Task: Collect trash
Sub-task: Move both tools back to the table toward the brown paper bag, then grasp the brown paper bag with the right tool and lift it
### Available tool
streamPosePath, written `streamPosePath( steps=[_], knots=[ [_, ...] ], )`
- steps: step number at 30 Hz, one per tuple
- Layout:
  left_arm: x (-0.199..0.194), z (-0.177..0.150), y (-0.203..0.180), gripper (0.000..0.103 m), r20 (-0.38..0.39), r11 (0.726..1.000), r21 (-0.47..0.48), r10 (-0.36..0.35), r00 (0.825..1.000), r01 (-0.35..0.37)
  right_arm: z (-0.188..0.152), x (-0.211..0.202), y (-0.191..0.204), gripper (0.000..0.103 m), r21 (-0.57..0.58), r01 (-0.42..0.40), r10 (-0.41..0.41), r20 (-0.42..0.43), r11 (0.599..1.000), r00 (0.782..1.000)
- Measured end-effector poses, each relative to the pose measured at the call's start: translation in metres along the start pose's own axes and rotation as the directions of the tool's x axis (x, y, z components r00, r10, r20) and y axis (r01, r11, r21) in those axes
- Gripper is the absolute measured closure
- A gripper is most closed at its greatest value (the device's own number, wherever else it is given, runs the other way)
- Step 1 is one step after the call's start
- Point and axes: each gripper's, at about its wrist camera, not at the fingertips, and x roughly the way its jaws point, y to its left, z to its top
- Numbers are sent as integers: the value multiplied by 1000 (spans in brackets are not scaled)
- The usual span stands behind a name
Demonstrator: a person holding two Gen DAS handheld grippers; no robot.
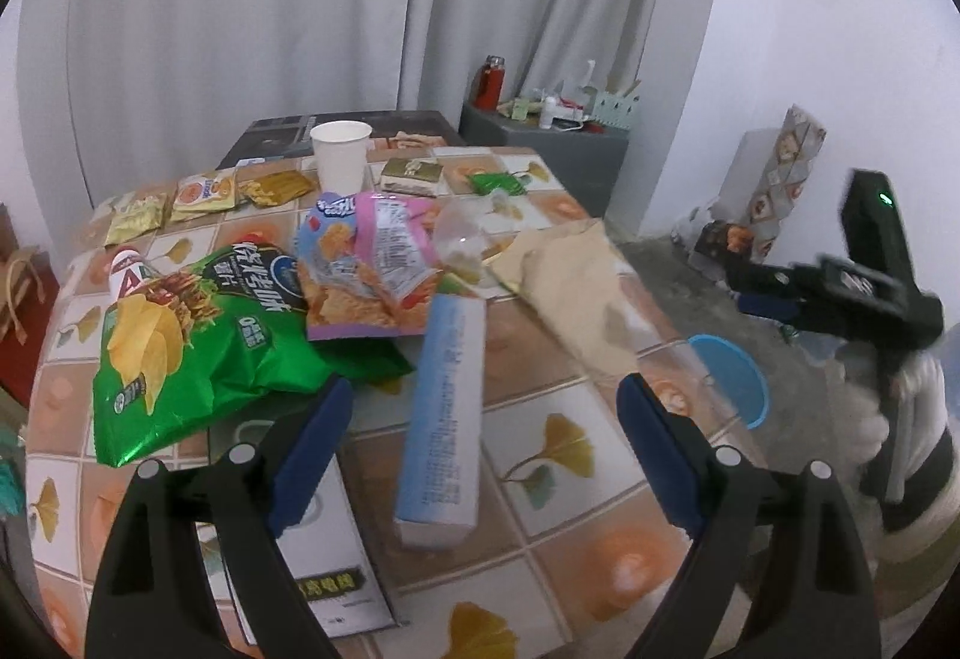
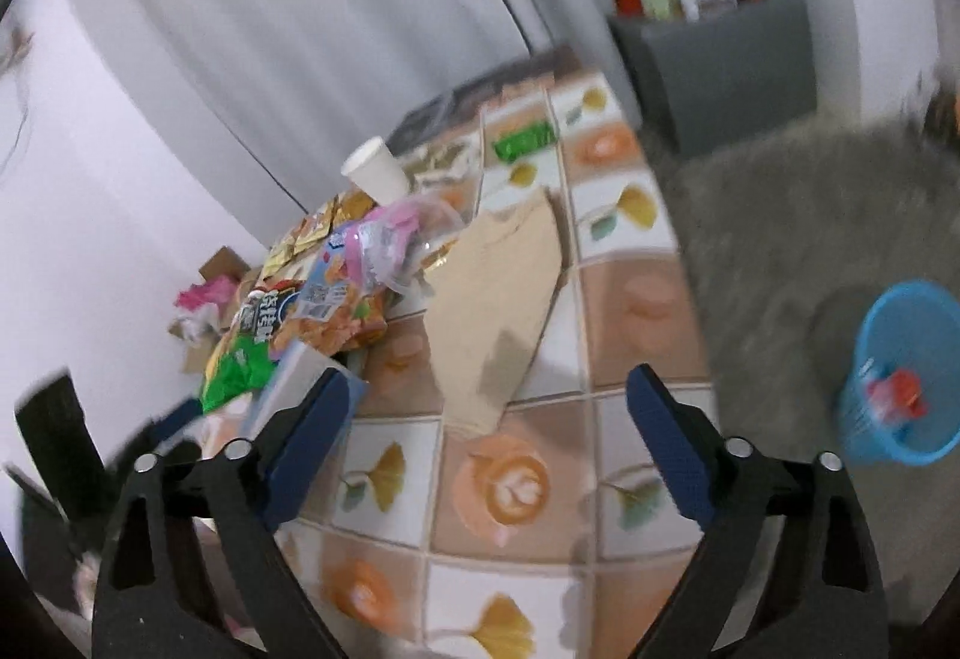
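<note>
Both claws, left (image 1: 483,419) and right (image 2: 486,410), gape empty above the table (image 1: 564,485). Crumpled green chip bag (image 1: 180,353) bears Korean lettering; the long blue box's (image 1: 444,419) print is unreadable.

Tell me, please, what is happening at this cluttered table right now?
A person is clearing snack litter with two handheld grippers. Both the left gripper and the right gripper are open and empty above the table. A green chip bag, a pale blue box and a paper cup lie uncollected. The blue bin on the floor holds some trash.
</note>
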Motion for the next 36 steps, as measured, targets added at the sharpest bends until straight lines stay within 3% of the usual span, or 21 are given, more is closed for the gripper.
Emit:
streamPosePath(
  steps=[4,9,14,21,28,31,36],
  knots=[
    [15,-1,4,15,-21,1000,-6,-3,1000,3,12,41,-15,30,84,24,-17,-76,996,997],
    [34,-1,4,16,-47,999,18,36,998,-35,28,74,-21,40,78,82,-75,-96,994,993],
    [47,-1,2,28,-72,997,49,70,995,-67,35,88,-13,46,1,138,-138,-76,990,988],
    [56,-3,2,45,-107,992,83,107,988,-98,32,97,-7,76,-51,151,-155,-84,987,984],
    [59,-4,8,63,-130,993,56,114,985,-107,34,96,-13,99,5,98,-97,-91,995,991],
    [58,-5,8,70,-128,993,56,109,986,-103,35,89,-14,100,20,83,-81,-79,996,994],
    [55,-7,6,72,-121,993,57,111,986,-104,35,74,-11,101,29,69,-68,-51,997,996]
  ],
)
